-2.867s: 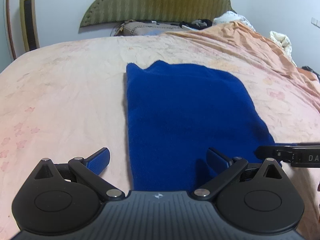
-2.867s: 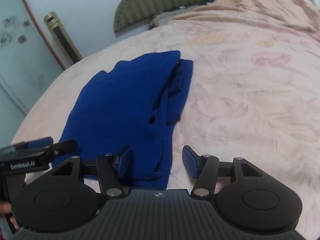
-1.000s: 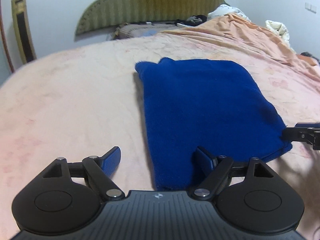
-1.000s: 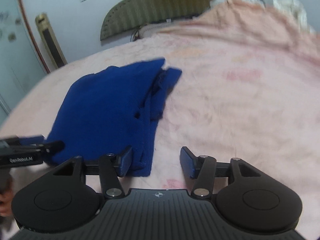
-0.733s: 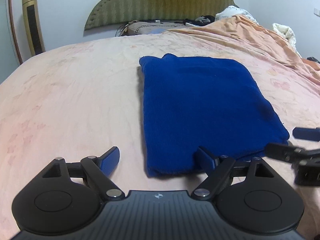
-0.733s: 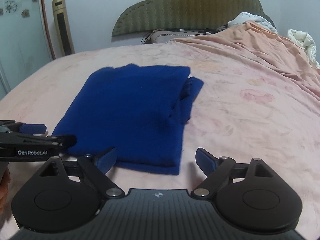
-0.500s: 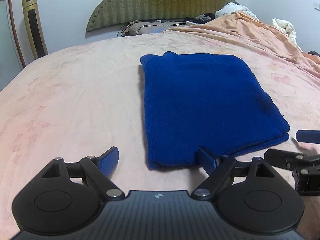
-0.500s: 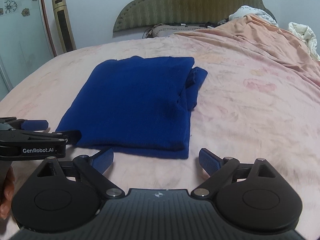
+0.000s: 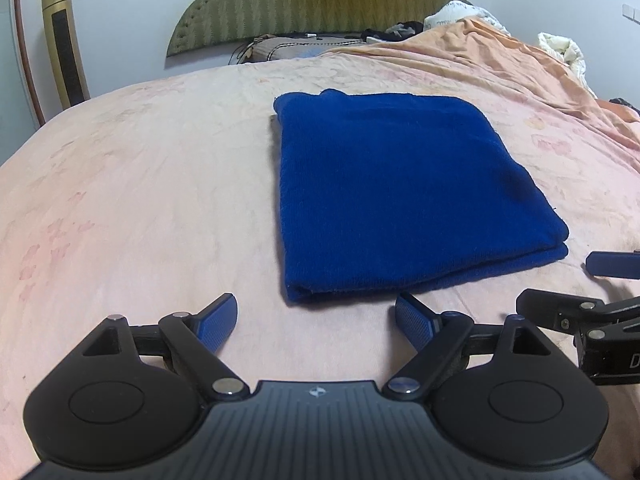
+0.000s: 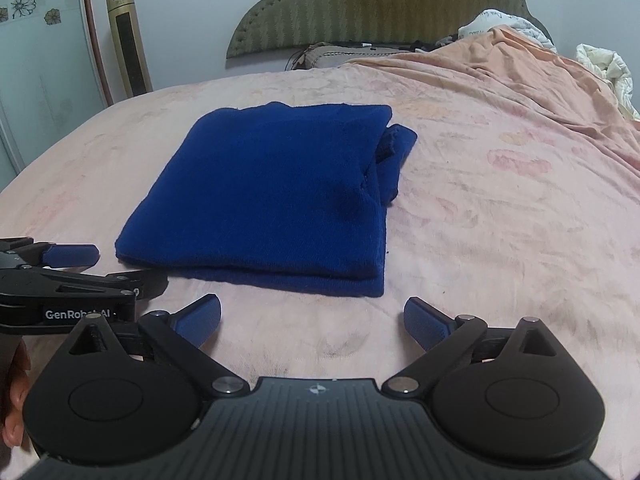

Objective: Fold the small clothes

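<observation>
A dark blue garment [image 9: 396, 192] lies folded into a neat rectangle on the pink bedsheet [image 9: 140, 200]; it also shows in the right wrist view [image 10: 272, 192], with loose layers bunched along its far right edge. My left gripper [image 9: 316, 320] is open and empty, just in front of the garment's near edge and apart from it. My right gripper [image 10: 312, 320] is open and empty, also just short of the near edge. Each gripper shows at the side of the other's view.
A green padded headboard [image 9: 316, 0] stands at the far end. A peach blanket [image 10: 520, 72] and white bedding [image 10: 604, 68] are heaped at the far right. A gold tower fan [image 10: 128, 40] stands by the left wall. Bare pink sheet surrounds the garment.
Both grippers have let go of the garment's near edge and pulled back from it. The garment now lies flat and folded, with a gap of sheet between it and the fingers.
</observation>
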{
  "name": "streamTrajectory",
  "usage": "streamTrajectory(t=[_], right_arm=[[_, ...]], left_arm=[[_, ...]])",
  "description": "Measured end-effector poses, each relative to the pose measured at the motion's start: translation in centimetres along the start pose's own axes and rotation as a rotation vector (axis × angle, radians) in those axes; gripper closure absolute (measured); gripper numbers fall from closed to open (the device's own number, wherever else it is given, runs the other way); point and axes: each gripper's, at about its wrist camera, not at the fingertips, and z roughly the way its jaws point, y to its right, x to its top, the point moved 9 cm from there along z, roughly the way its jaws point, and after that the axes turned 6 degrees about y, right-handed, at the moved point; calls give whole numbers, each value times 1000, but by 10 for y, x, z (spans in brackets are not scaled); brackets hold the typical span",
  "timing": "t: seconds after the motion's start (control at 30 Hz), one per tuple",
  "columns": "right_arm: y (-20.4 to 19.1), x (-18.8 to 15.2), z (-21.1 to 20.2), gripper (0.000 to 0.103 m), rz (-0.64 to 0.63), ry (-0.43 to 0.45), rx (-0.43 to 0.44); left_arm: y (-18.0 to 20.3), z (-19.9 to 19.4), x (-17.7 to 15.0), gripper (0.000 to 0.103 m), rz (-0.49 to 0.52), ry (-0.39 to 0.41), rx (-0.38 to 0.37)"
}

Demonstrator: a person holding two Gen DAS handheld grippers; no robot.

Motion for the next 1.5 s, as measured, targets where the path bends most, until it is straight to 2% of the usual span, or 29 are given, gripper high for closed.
streamTrajectory(t=[0.07, 0.3, 0.37, 0.53, 0.67, 1.0, 1.2, 1.33, 1.5], right_arm=[[1, -2, 2, 1, 4, -6, -1], [1, -8, 4, 0, -2, -15, -6], [1, -8, 5, 0, -5, -17, -7], [0, -11, 7, 0, -24, -14, -12], [-1, -15, 9, 0, -57, 24, -23], [-2, -14, 10, 0, -69, 23, -34], [2, -13, 2, 1, -24, 37, -25], [6, -10, -4, 1, 23, 36, -18], [6, -6, -10, 0, 15, 34, -30]], left_arm=[[-1, 1, -1, 11, -3, 2, 5], [-1, 1, -5, 9, 10, 21, 13], [-2, 1, -6, 4, 13, 21, 15], [-3, 2, -8, 0, 8, 28, 11], [-4, 2, -9, 0, 3, 47, 8], [-3, 0, -10, 0, 2, 52, 12], [0, -8, -10, 0, 19, 35, 5], [4, -16, -5, 0, 48, 57, -8], [5, -19, 2, 0, 67, 74, 4]])
